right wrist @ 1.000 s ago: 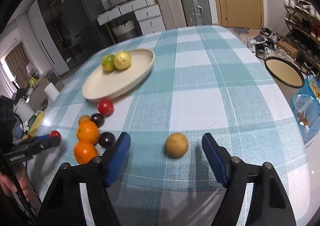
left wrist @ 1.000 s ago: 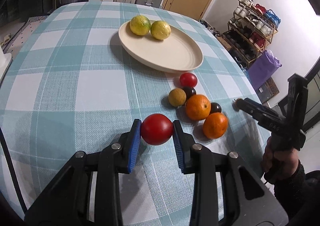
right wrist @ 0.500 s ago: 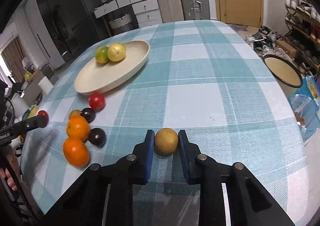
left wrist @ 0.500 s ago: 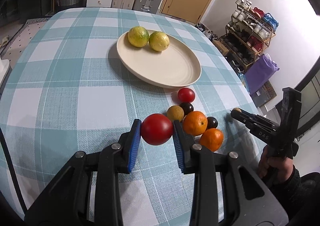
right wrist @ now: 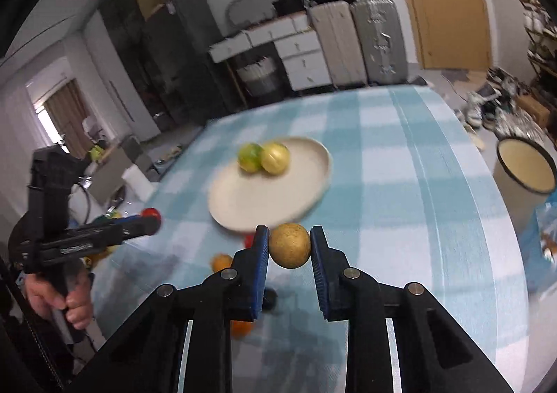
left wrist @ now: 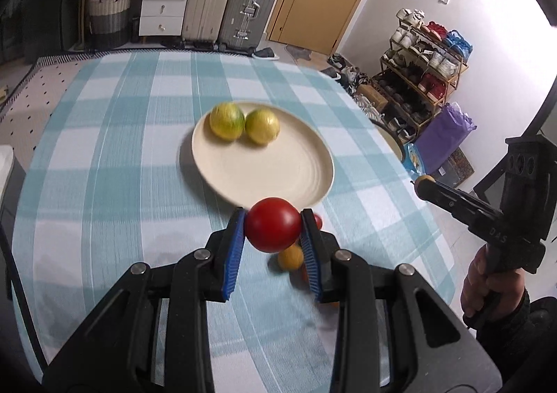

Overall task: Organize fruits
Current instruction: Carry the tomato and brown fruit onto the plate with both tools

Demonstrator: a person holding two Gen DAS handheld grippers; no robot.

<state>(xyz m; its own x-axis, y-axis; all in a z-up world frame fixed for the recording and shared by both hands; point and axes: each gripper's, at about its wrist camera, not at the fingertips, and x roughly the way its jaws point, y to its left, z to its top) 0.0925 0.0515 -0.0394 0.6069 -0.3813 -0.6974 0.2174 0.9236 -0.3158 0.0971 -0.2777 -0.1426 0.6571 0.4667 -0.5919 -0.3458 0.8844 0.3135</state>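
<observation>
My left gripper is shut on a red tomato and holds it in the air above the table, just short of the cream plate. The plate holds two yellow-green citrus fruits. My right gripper is shut on a brown round fruit, also lifted, near the plate's front rim. Loose fruits lie below, mostly hidden by the fingers: a small brown fruit, oranges.
The table has a blue-and-white checked cloth. A cream bucket stands on the floor beyond the table's right edge. Suitcases and drawers line the far wall. A shoe rack stands at the right.
Both grippers have lifted their fruits off the table and moved toward the plate. The right gripper closed on the brown fruit a second ago.
</observation>
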